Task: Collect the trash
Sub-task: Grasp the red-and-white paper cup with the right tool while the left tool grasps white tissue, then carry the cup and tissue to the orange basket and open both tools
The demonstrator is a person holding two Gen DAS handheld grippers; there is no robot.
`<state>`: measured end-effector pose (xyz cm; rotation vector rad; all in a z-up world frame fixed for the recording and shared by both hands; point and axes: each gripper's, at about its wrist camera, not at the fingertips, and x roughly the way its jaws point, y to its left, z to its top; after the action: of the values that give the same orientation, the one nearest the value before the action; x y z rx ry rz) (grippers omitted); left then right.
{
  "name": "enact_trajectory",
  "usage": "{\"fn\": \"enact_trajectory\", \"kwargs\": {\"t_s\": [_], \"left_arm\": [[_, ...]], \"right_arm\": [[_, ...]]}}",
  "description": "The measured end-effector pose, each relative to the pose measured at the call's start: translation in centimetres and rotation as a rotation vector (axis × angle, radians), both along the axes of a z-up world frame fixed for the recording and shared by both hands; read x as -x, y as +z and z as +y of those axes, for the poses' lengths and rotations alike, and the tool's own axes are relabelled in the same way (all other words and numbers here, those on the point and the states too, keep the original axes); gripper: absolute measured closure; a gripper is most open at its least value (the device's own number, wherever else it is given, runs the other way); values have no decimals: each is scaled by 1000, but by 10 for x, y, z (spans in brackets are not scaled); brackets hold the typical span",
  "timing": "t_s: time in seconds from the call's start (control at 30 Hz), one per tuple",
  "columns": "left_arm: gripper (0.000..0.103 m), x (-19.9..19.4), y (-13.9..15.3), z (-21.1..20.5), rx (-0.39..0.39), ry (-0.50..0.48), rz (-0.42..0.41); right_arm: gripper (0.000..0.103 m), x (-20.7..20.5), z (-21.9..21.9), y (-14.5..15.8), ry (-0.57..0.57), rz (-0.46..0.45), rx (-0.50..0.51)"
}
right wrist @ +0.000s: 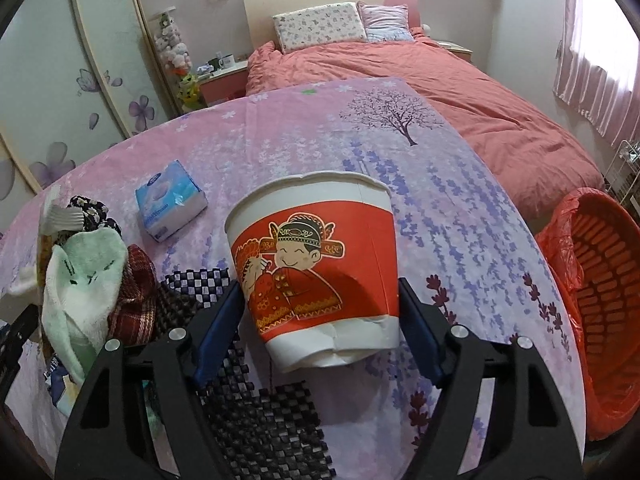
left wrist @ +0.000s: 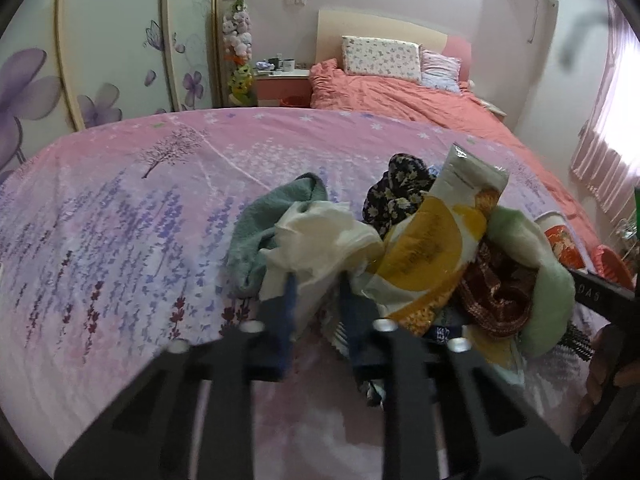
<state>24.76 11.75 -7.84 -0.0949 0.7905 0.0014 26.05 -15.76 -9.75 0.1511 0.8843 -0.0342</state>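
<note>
**Bedroom table, two grasps at closure: points of likely failure**

A bedroom: a table under a pink lavender-print cloth (right wrist: 460,208), an orange-covered bed (right wrist: 460,92) beyond it. Near centre in the right wrist view, the paper cup (right wrist: 316,272), red with a cartoon figure, sits between the blue pads of the right gripper (right wrist: 320,316), which bracket its lower wall; the wall already shows a dent, and the base looks creased. Harder squeezing would probably collapse it; a slack hold could let it tip out on the way to the red bin (right wrist: 600,312) at the right table edge. In the left wrist view the left gripper (left wrist: 316,300), jaws narrow, pinches the white crumpled tissue (left wrist: 320,236). It lies against a teal cloth (left wrist: 256,232) and a yellow snack wrapper (left wrist: 432,240); lifting may drag either along. A tissue pack (right wrist: 170,204) lies farther left, apart.
</note>
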Motion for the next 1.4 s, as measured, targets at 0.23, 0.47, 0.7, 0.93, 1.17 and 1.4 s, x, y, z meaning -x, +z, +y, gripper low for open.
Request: {"fn": "enact_trajectory", "kwargs": {"t_s": [0.23,0.47,0.7,0.93,1.17,1.4], "left_arm": [[100,9,14,13,24,-5,-57],[101,22,41,16,42,-7,-123],[101,42,76,8,59,-32,-188],[101,55,115,-23,94,-107,-238],[101,68,138,-79,127,-231,-265],[101,72,146,-148,155,-369,-264]], "right_arm": [[29,7,-7,9,8,-37,-7],[29,18,-13,22,7,-78,-18],[29,33,-20,43,7,-132,-24],[29,58,-32,65,-5,-194,-28],[29,81,-60,81,-48,-222,-38],[29,99,-92,87,-120,-243,-11]]}}
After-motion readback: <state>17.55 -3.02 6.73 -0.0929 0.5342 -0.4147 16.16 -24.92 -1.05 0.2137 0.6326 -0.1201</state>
